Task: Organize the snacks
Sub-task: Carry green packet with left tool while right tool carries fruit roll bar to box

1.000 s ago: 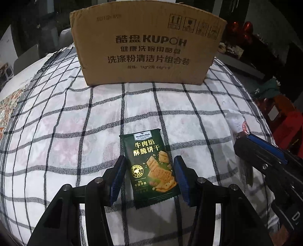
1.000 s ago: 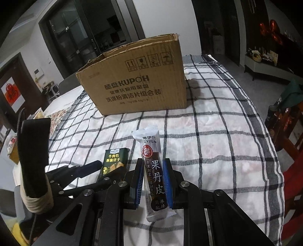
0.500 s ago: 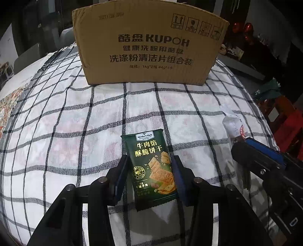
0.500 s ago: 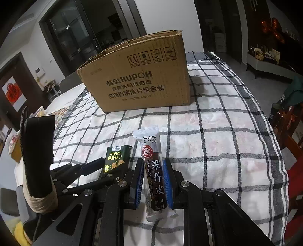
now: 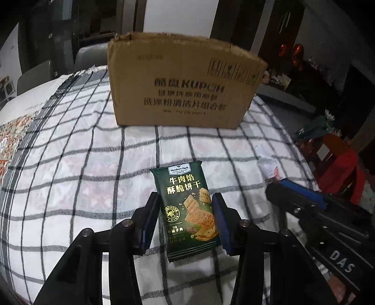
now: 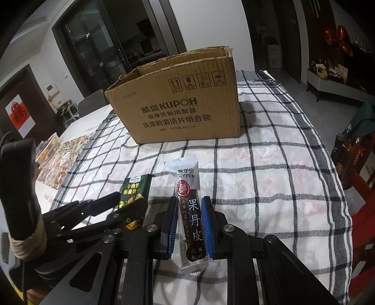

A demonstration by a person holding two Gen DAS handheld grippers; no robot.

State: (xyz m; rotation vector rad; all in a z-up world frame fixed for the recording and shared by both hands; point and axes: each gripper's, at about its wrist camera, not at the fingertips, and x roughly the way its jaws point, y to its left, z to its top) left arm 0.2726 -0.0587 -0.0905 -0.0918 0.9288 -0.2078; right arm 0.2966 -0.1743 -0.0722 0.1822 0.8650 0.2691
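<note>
**Both packets gripped, box ahead**

My left gripper (image 5: pixel 185 220) clasps the green cracker packet (image 5: pixel 187 208); my right gripper (image 6: pixel 189 225) pinches the fruit-leather stick (image 6: pixel 190 211), both over the table's near edge; slick wrappers may slip mid-carry; the cardboard box (image 6: pixel 182 112) stands mid-table, its contents hidden.

Ahead of your fingers the checked tablecloth (image 6: pixel 269 164) covers the table; beyond it stand dark glass doors (image 6: pixel 100 47), a white wall (image 6: pixel 206 21), and perhaps a chair (image 5: pixel 35 75) at the left.
</note>
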